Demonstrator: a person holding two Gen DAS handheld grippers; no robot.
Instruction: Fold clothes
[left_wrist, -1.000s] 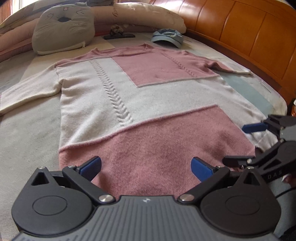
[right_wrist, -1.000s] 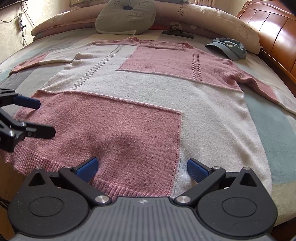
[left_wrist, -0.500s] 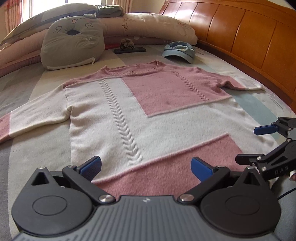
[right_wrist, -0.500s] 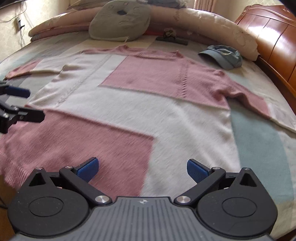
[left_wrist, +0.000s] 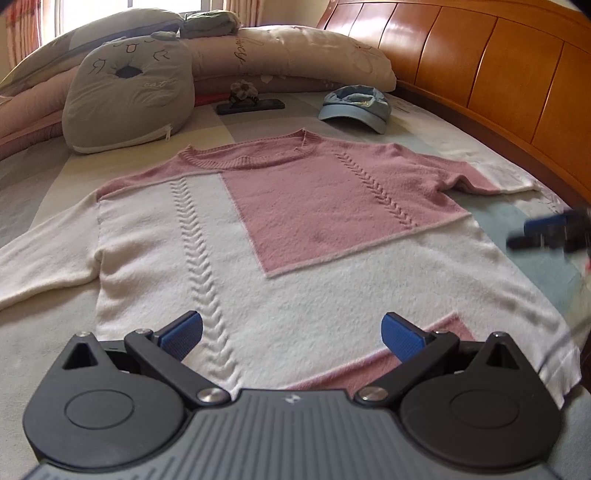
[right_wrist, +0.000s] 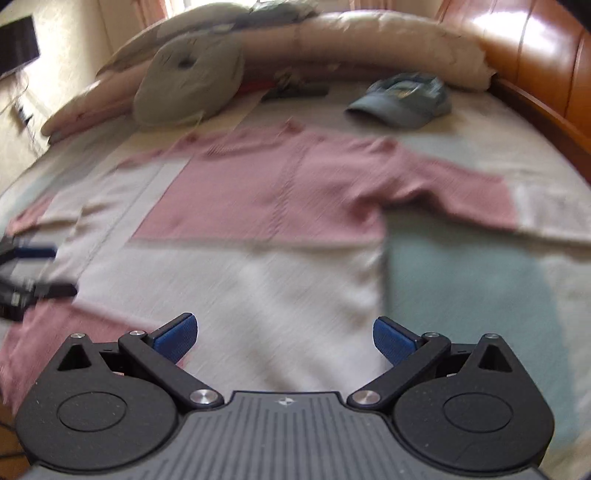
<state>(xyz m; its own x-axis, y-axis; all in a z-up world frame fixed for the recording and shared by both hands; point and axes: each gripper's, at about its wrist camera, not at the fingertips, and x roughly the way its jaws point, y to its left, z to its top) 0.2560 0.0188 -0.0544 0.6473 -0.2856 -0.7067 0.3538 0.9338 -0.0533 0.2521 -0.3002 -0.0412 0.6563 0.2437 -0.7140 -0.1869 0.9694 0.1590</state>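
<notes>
Sweater (left_wrist: 295, 258) flat, neckline apparently away.

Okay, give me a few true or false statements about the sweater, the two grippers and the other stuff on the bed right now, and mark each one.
1. The sweater lies spread flat with both sleeves out. True.
2. The left gripper is clamped on the hem. False: its jaws stand apart, holding nothing.
3. A blue cap sits beyond the neckline. True.
4. The right gripper grips a sleeve. False: it is open and empty.
5. The grey cushion rests on the sweater. False: it lies beyond it.
</notes>
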